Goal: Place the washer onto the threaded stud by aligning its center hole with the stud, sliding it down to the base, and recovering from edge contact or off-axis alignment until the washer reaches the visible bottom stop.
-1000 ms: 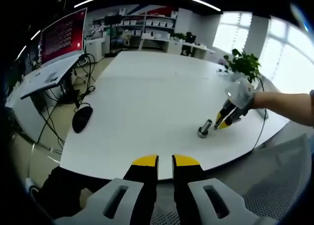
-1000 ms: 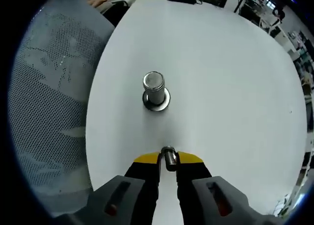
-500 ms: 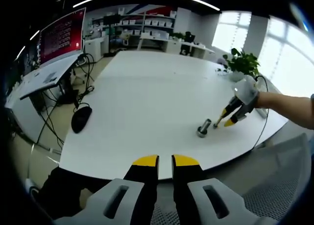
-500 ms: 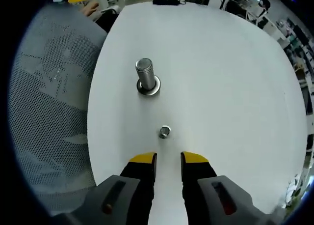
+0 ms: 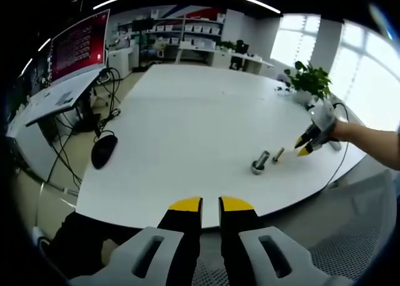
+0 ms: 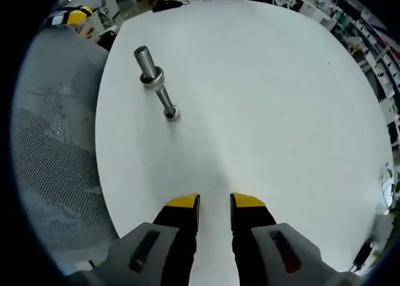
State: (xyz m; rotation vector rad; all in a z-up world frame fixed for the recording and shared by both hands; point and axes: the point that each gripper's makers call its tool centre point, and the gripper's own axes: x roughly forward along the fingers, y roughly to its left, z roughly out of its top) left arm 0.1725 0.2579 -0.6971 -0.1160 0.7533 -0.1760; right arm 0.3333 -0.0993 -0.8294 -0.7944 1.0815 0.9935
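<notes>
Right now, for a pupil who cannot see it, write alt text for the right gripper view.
The right gripper, its yellow-tipped fingers apart and empty, points across a white table. At upper left stands a thick threaded stud with a washer at its base; a thinner bolt stands just beside it. A grey mesh chair sits off the table's left edge.

Left yellow-tipped black gripper [image 5: 210, 203] hovering off near edge of white table [image 5: 187, 130], jaws slightly parted, gripping nothing. Right yellow-tipped black gripper [image 6: 214, 202] hovering over same table, jaws parted, gripping nothing; person's forearm [image 5: 369, 139] reaching in behind it.
</notes>
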